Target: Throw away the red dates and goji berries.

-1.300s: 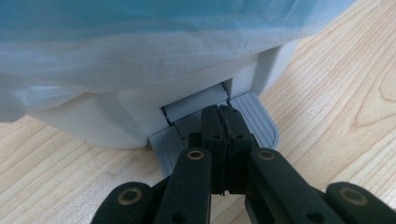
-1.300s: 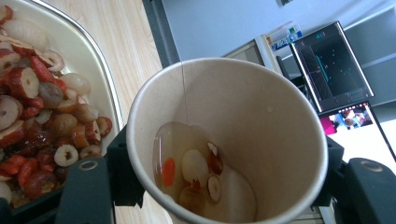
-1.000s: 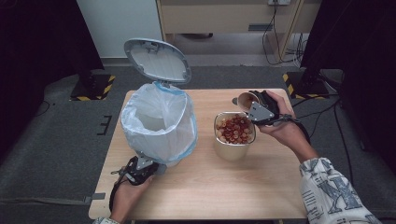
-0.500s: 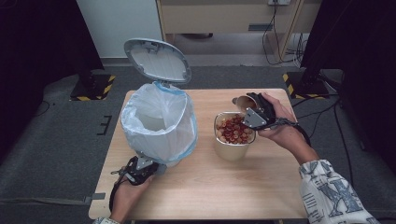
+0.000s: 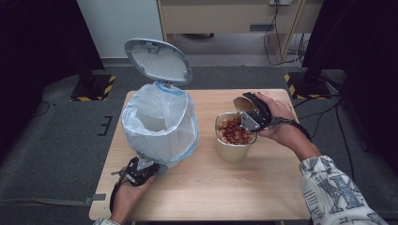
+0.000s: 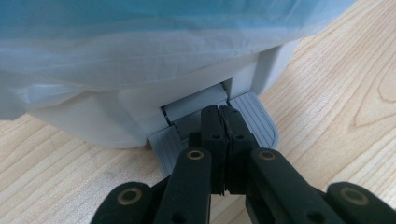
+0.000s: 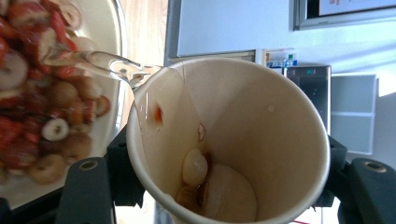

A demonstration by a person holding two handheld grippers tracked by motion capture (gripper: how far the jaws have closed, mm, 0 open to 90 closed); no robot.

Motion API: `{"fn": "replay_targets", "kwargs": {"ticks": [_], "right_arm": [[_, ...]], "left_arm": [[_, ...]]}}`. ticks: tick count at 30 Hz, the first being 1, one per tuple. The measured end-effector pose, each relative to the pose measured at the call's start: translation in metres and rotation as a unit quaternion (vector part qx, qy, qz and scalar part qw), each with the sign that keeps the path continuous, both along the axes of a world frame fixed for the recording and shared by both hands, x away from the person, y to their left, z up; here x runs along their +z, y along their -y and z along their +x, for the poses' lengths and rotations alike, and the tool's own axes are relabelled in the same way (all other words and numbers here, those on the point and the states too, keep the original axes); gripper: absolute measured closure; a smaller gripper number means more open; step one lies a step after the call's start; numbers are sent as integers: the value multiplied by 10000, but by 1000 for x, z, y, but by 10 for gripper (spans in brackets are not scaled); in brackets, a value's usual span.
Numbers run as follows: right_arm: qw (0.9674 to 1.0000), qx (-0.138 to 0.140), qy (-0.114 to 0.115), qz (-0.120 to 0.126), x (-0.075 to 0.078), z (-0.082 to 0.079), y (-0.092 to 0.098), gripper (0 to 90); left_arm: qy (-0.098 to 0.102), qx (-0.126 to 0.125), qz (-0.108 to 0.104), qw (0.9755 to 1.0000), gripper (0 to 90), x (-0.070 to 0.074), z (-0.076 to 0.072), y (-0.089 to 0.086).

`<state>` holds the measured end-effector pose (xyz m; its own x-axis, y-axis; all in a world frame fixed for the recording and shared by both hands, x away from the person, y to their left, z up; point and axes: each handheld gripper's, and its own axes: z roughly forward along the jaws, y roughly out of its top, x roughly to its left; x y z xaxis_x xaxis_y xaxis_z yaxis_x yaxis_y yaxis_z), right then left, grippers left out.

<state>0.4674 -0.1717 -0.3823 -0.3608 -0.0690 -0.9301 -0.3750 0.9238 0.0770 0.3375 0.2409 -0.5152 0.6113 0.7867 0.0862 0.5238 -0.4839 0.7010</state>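
Observation:
A white pedal bin [image 5: 159, 124] lined with a pale bag stands at the table's left, its grey lid [image 5: 158, 61] raised. My left gripper [image 5: 149, 165] [image 6: 219, 112] is shut, its tips resting on the grey pedal [image 6: 254, 123] at the bin's base. My right gripper [image 5: 245, 107] [image 7: 227, 163] is shut on a paper cup [image 5: 241, 102] [image 7: 261, 126], tipped over a cream container [image 5: 232, 150] full of red and pale fruit pieces [image 7: 32, 107]. A thin stream of clear liquid [image 7: 93, 60] runs from the cup's lip into the container. A few pieces still lie in the cup's bottom.
The wooden table [image 5: 263, 192] has bare room in front and to the right of the container. A dark floor surrounds it, with cables [image 5: 324, 112] trailing at the right. The person's patterned sleeve [image 5: 338, 192] comes in from the lower right.
My right gripper has shifted slightly left with the cup and tipped it further over the container. The left gripper and the bin's lid have not moved.

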Motion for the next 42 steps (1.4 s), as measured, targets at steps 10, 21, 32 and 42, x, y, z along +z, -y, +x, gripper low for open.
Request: {"fn": "replay_targets", "kwargs": {"ticks": [10,21,32,42], "right_arm": [[9941,245,511,-926,1,-6,-2,318],[9813,514,922,-1612,-5,-16,-8,319],[9723,695,1258,-1841,-4,-24,-14,318],[9589,877,1578,-2191,-7,-32,-20,318]], "left_arm": [[-1,-1,-1,10000,884,0,0,0],[1,1,-3,10000,884,0,0,0],[1,0,-3,10000,884,0,0,0],[0,1,-6,10000,883,0,0,0]]}}
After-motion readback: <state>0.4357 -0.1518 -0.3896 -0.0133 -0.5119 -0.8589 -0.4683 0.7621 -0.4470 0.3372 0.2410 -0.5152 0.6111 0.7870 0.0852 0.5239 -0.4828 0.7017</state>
